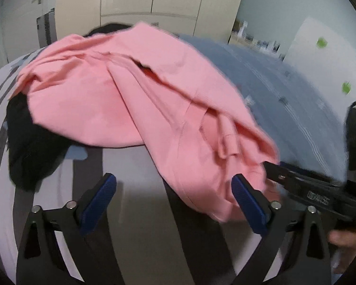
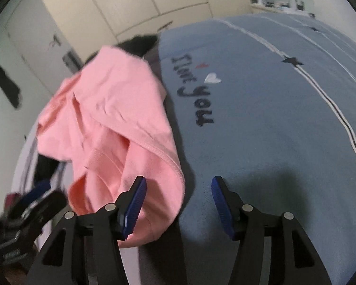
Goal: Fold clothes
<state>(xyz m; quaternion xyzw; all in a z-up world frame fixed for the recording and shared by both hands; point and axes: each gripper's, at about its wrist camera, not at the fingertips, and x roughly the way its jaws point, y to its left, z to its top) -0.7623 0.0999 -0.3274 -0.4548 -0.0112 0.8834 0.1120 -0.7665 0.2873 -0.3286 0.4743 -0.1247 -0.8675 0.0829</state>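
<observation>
A crumpled pink garment (image 1: 140, 99) lies on the bed, on top of dark clothes (image 1: 30, 152). It also shows in the right wrist view (image 2: 111, 128). My left gripper (image 1: 174, 201) is open and empty, its blue pads just short of the garment's near end. My right gripper (image 2: 178, 204) is open and empty, over the blue blanket, its left pad (image 2: 135, 206) at the garment's hem. The right gripper also shows in the left wrist view (image 1: 303, 185), its tip at the garment's edge. The left gripper shows blurred in the right wrist view (image 2: 33, 204).
A blue blanket (image 2: 261, 130) with "I love you" lettering and stripes covers the right of the bed. A grey-and-white striped sheet (image 1: 135, 173) lies under the clothes. Cream wardrobe doors (image 2: 140, 2) stand behind. A shelf with small items (image 2: 280, 2) is at far right.
</observation>
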